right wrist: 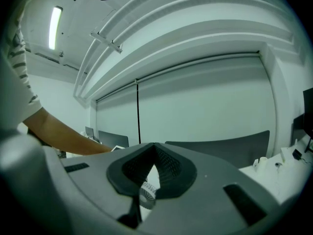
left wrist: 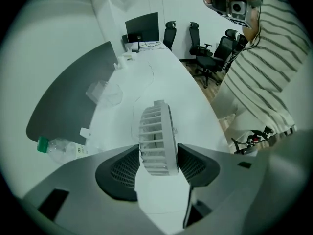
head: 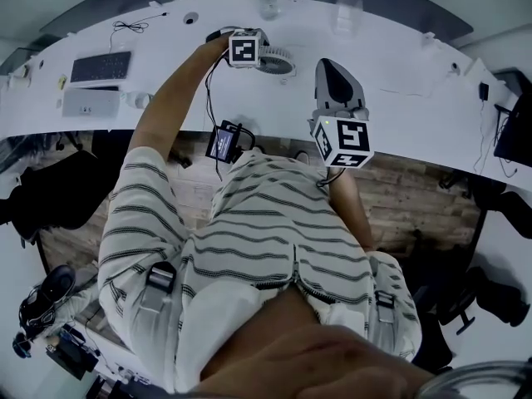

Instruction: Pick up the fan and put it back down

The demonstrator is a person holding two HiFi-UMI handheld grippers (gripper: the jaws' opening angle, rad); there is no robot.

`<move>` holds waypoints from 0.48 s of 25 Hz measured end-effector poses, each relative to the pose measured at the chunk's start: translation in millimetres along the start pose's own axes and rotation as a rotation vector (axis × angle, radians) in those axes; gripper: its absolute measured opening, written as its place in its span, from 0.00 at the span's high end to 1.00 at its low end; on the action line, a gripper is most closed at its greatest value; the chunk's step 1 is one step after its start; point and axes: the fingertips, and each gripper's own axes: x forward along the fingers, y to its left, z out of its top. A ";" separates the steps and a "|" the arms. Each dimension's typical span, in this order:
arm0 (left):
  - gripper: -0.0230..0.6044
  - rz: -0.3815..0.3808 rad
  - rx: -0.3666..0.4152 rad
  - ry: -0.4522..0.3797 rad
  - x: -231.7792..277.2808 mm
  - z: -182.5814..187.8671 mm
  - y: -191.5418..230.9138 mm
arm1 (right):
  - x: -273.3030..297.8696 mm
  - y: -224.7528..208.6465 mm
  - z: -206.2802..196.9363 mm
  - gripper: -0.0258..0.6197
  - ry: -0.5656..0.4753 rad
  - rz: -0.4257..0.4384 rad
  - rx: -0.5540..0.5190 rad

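A small white fan (left wrist: 157, 138) stands edge-on on the white desk (head: 416, 65); it also shows in the head view as a round grille (head: 278, 59). My left gripper (left wrist: 158, 154) points steeply down over it. Its jaws stand wide, one dark pad on each side of the fan's lower part, very close to the casing with no clear squeeze. In the head view that left gripper (head: 247, 51) sits at the fan's left edge. My right gripper (head: 337, 75) hovers nearly level over the desk to the fan's right, jaws shut (right wrist: 155, 151) with nothing in them.
A clear bottle with a green cap (left wrist: 58, 148) lies near the grey divider panel (left wrist: 63, 102). A keyboard (head: 100, 66) is at the desk's left, a clear cup (head: 347, 11) at the back. A monitor (left wrist: 142, 28) and office chairs (left wrist: 210, 48) stand farther along.
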 end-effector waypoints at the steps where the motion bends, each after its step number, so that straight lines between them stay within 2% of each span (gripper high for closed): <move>1: 0.57 -0.013 -0.005 -0.004 2.8 1.4 0.9 | 0.3 -1.9 -1.2 0.94 0.003 -0.003 0.003; 7: 0.57 -0.071 -0.035 -0.020 15.8 7.7 1.7 | -0.3 -9.4 -5.0 0.94 0.011 -0.016 0.003; 12: 0.58 -0.065 -0.040 -0.017 15.3 7.4 1.1 | -0.6 -11.5 -8.8 0.94 0.020 -0.017 0.008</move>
